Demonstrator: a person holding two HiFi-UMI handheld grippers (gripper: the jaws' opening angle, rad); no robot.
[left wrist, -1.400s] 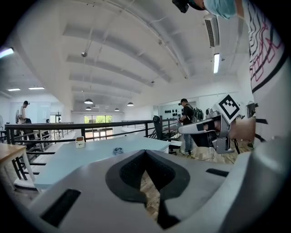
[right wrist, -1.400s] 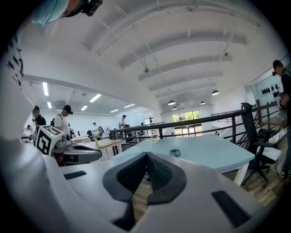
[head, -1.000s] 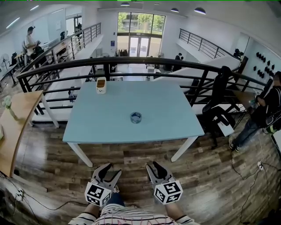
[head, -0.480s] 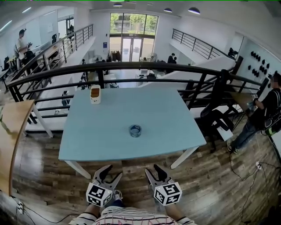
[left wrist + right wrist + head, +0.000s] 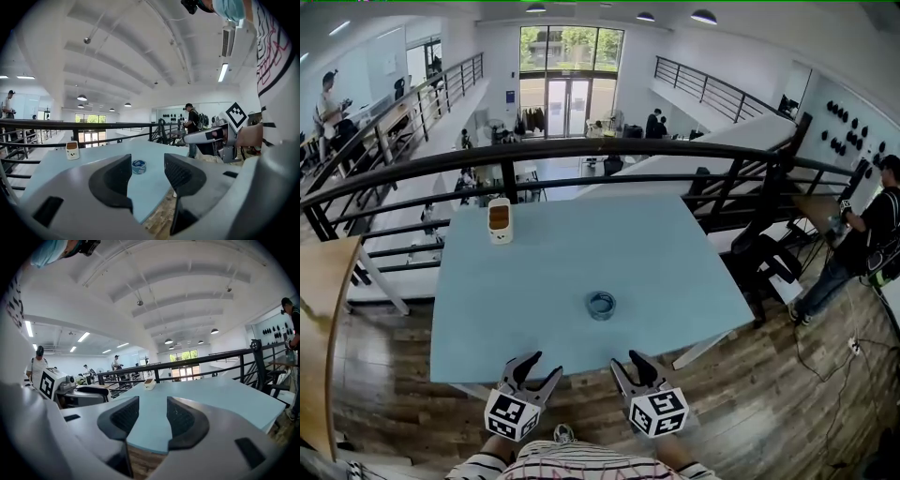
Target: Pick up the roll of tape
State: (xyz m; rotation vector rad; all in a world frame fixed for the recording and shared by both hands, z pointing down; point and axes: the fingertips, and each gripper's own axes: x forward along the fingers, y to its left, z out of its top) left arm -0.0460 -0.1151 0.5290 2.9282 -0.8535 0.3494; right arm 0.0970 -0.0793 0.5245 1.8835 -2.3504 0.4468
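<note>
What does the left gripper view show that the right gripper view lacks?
Only the left gripper view: the roll of tape, beyond its open jaws, and the right gripper side-on. Only the right gripper view: the left gripper side-on. Both: the light blue table, the small white container and the black railing.

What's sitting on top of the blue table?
A blue roll of tape lies near the middle of the table. A small white-and-brown container stands by the far left corner. The bits of table right beneath them are covered.
</note>
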